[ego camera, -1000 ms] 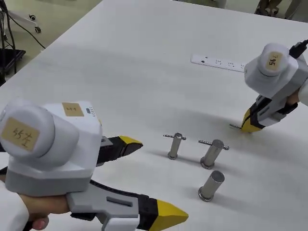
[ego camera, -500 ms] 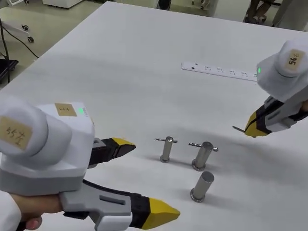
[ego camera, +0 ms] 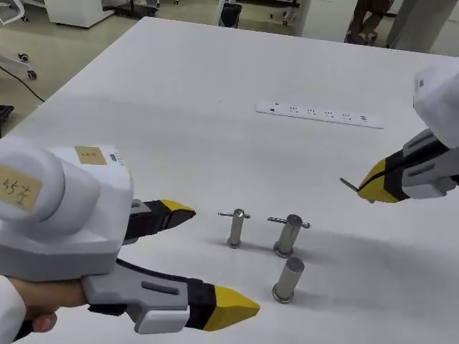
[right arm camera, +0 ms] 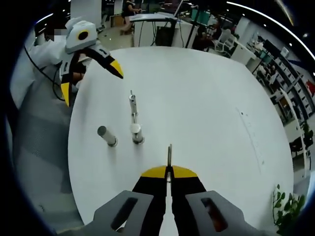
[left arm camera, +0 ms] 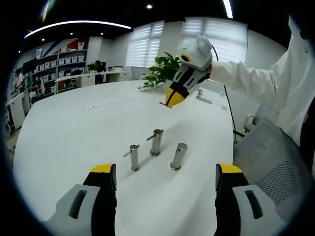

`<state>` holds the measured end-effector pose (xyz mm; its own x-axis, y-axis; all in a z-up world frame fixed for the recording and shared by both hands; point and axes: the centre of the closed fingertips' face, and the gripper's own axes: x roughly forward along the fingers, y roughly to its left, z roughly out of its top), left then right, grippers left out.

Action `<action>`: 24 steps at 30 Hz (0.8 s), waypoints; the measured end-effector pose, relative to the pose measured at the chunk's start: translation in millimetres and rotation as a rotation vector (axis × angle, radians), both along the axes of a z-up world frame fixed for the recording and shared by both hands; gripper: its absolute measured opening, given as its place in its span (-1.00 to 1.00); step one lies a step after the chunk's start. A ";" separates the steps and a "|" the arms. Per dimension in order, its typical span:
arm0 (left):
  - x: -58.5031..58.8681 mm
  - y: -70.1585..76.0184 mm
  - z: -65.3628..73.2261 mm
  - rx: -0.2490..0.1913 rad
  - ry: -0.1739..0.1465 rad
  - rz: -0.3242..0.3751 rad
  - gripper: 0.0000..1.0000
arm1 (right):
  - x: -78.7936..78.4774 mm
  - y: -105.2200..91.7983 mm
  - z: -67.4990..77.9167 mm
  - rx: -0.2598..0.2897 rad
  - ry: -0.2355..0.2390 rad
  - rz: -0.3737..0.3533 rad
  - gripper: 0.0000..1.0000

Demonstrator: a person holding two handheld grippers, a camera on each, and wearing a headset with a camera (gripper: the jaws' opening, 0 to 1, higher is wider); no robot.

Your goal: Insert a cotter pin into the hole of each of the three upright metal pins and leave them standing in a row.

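Right claw (ego camera: 367, 190) pinched a cotter pin (ego camera: 348, 185), left claw (ego camera: 221, 259) spread; a misaimed push could have toppled the bare metal pin (ego camera: 288, 279)

This looks like an open-plan office or lab, with a big white desk (ego camera: 179, 107) carrying a power strip (ego camera: 319, 115), stocked shelves (left arm camera: 56, 61) along one wall, slatted window blinds (left arm camera: 211, 32), a potted plant (left arm camera: 160, 73), a mesh chair (left arm camera: 275, 162) and ceiling strip lights (left arm camera: 74, 23).

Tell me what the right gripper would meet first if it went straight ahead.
Probably bare table, touched first by its cotter pin; the right gripper seems aimed just beside the upright pins, though depth is unclear.
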<state>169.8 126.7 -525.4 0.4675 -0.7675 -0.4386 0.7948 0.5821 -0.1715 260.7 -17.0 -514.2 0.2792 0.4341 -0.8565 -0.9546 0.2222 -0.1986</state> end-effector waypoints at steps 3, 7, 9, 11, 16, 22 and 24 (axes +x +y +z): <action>5.1 -1.3 4.6 -0.006 -0.007 -0.003 0.57 | -4.0 0.3 3.7 0.003 -0.021 0.007 -1.00; 13.1 -5.1 11.4 -0.014 -0.021 -0.010 0.52 | -9.3 -1.5 7.3 0.021 -0.048 0.003 -1.00; 16.9 -8.2 15.1 -0.021 -0.026 -0.017 0.48 | -12.3 -3.0 8.9 0.030 -0.051 -0.004 -1.00; 21.7 -12.3 19.9 -0.032 -0.036 -0.020 0.47 | -14.9 -3.9 10.8 0.041 -0.058 -0.011 -1.00; 30.4 -27.5 29.6 -0.091 -0.006 -0.036 0.30 | -20.5 -6.6 13.7 0.051 -0.079 -0.025 -1.00; 39.8 -49.3 38.1 -0.139 0.023 -0.058 0.11 | -25.6 -7.8 19.5 0.066 -0.095 -0.034 -1.00; 43.3 -56.2 39.8 -0.144 0.026 -0.062 0.06 | -26.5 -6.7 19.8 0.071 -0.095 -0.034 -1.00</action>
<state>213.1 70.5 -485.6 0.4073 -0.8503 -0.3334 0.8224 0.5002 -0.2712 234.2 -23.7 -494.5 0.3733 0.4812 -0.7931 -0.9238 0.2709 -0.2705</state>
